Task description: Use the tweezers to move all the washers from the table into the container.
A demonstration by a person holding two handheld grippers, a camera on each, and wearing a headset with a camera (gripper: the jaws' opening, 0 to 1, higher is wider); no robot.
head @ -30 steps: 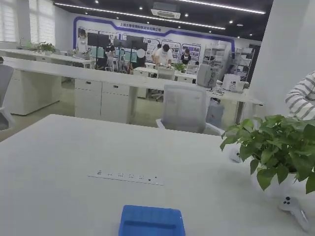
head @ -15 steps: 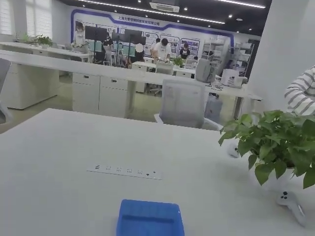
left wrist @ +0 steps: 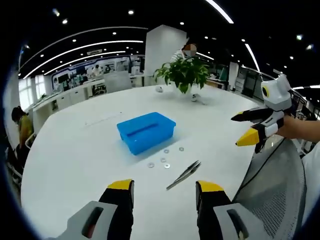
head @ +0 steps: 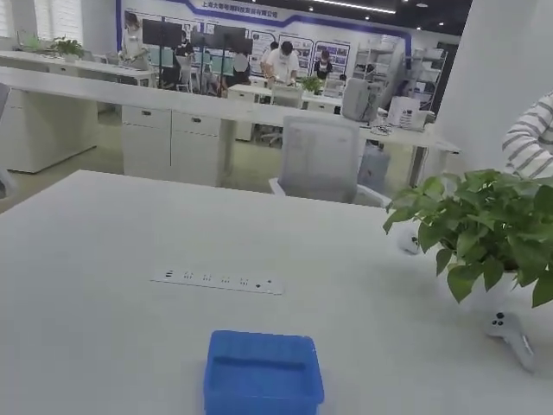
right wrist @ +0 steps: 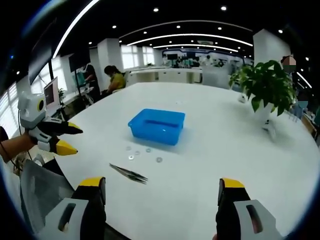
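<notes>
**Head view:** The blue container sits at the near edge of our white counter, with a potted plant off to the right. What we can see of the container's inside looks bare.

**Left gripper view:** Our left gripper hangs above the counter, jaws apart with nothing between them. Ahead, the tweezers lie flat on the counter, with neither gripper on them. Beyond them we count five washers, scattered just beside the near wall of the container. The right gripper comes in from the right, held clear of the counter, its jaws parted and empty.

**Right gripper view:** Our right gripper is also spread wide and carries nothing. The tweezers lie just ahead, and the washers lie loose between them and the container, whose floor shows plain blue. The left gripper hovers at the left, jaws apart.

We judge the job to be at its very start. No washer we can see has reached the container, so the tweezers have yet to be picked up and all five washers remain to be moved.
</notes>
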